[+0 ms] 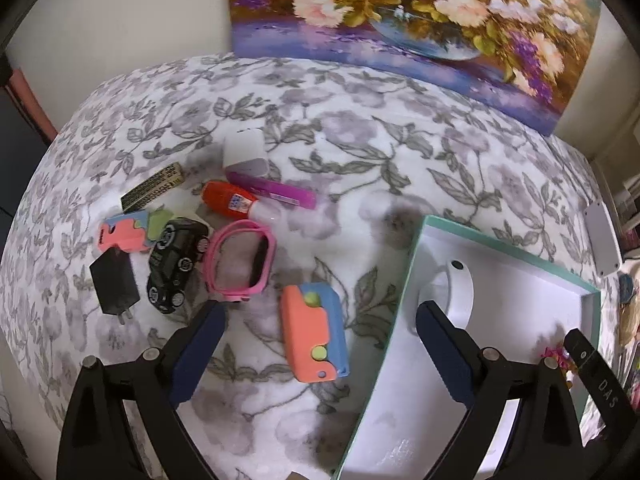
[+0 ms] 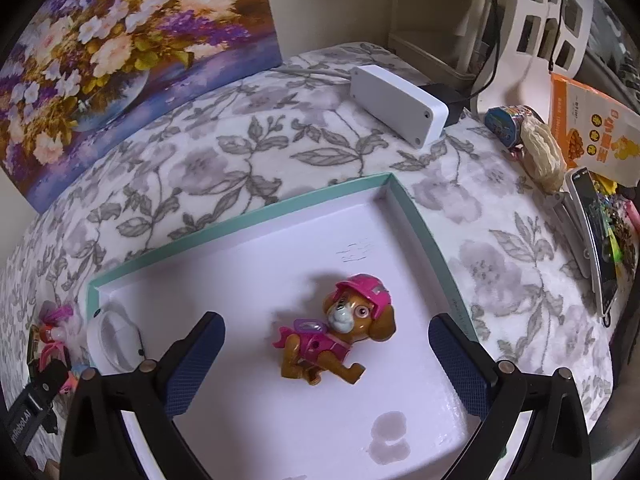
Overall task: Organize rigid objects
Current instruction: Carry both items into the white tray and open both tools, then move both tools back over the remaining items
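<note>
Two claws, both spread wide and empty: right claw (image 2: 326, 344) over the toy dog (image 2: 338, 332) lying in the box (image 2: 240, 220); left claw (image 1: 320, 320) above the orange-and-blue toy (image 1: 314, 334) left of it. Descending carelessly, a finger could strike the box wall.

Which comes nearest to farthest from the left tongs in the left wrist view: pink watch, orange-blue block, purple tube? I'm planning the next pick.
From the left tongs:
1. Orange-blue block, lying between the open tongs.
2. Pink watch, just beyond the left finger.
3. Purple tube, farther back, in the clutter.
</note>
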Demonstrator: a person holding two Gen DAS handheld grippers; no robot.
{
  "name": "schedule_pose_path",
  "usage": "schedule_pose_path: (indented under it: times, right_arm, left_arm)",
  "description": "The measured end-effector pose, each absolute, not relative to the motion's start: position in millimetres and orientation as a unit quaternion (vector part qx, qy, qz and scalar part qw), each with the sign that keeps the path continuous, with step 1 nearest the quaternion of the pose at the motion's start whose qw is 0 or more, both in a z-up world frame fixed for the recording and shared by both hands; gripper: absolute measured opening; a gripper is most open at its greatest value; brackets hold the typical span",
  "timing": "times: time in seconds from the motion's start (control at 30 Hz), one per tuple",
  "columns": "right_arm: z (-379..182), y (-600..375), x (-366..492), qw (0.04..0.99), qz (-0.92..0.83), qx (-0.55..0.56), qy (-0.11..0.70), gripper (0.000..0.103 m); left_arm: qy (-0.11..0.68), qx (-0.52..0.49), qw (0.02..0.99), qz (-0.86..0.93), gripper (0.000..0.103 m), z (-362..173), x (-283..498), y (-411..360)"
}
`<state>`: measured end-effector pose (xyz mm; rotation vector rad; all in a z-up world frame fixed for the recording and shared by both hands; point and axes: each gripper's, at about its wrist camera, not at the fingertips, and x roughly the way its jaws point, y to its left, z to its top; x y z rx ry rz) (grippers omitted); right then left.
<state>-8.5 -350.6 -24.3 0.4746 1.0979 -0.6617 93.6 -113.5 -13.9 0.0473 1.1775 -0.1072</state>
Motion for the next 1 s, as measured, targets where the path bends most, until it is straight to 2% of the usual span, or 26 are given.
schedule_pose_path:
  times: [0.5, 0.8, 1.0]
  right_arm:
    - [0.3, -302.3, 12.2, 0.832, -0.212, 0.194, 0.474, 0.103]
    - [18.4, -280.4, 18.0, 0.849, -0.239, 0.131, 0.452, 0.103]
    - [29.9, -268.3, 13.7, 0.867, -0.229, 0.145, 0.418, 0.103]
  left_arm:
    - [0.515, -0.053, 0.856, -0.011, 0.096, 26.0, 91.6, -50.6]
    - [0.500, -0.066, 0.864, 0.004, 0.096, 40.7, 88.9, -21.9]
    - [0.501, -0.072, 0.862, 0.014, 0.096, 42.5, 89.9, -4.1]
